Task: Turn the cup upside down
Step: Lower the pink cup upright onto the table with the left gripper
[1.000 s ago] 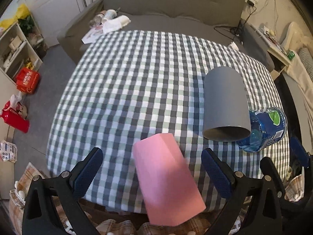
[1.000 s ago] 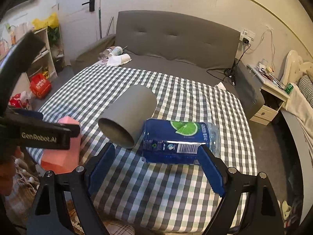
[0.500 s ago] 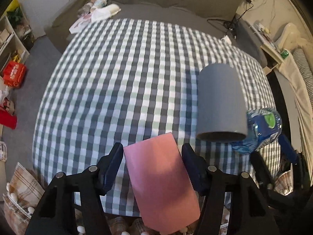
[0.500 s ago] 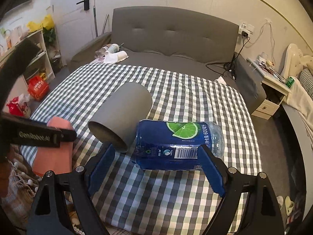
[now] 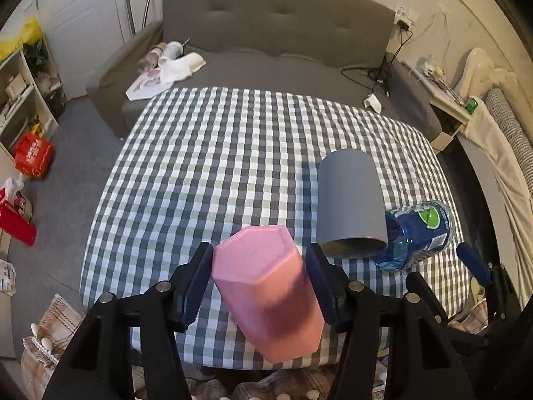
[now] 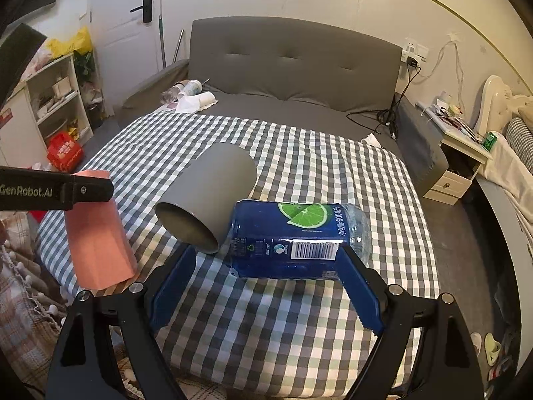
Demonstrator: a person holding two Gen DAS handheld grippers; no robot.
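Observation:
My left gripper [image 5: 260, 278] is shut on a pink hexagonal cup [image 5: 266, 296] and holds it lifted over the table's near edge, closed base pointing away and up. The cup also shows in the right wrist view [image 6: 96, 233], hanging below the left gripper's finger [image 6: 50, 191]. A grey cup [image 5: 349, 206] lies on its side on the checked tablecloth [image 5: 206, 166], its mouth toward me; it also shows in the right wrist view [image 6: 210, 196]. My right gripper [image 6: 263, 286] is open and empty, just in front of a blue bottle [image 6: 296, 240].
The blue lime-label bottle [image 5: 416, 233] lies on its side against the grey cup. A grey sofa [image 5: 276, 40] stands behind the table. Shelves [image 6: 56, 100] and red bags [image 5: 33, 156] are on the left, a bedside table [image 6: 463, 153] on the right.
My left gripper closed on the pink cup and lifted and tilted it, base now pointing up and away. The right gripper stayed open near the bottle.

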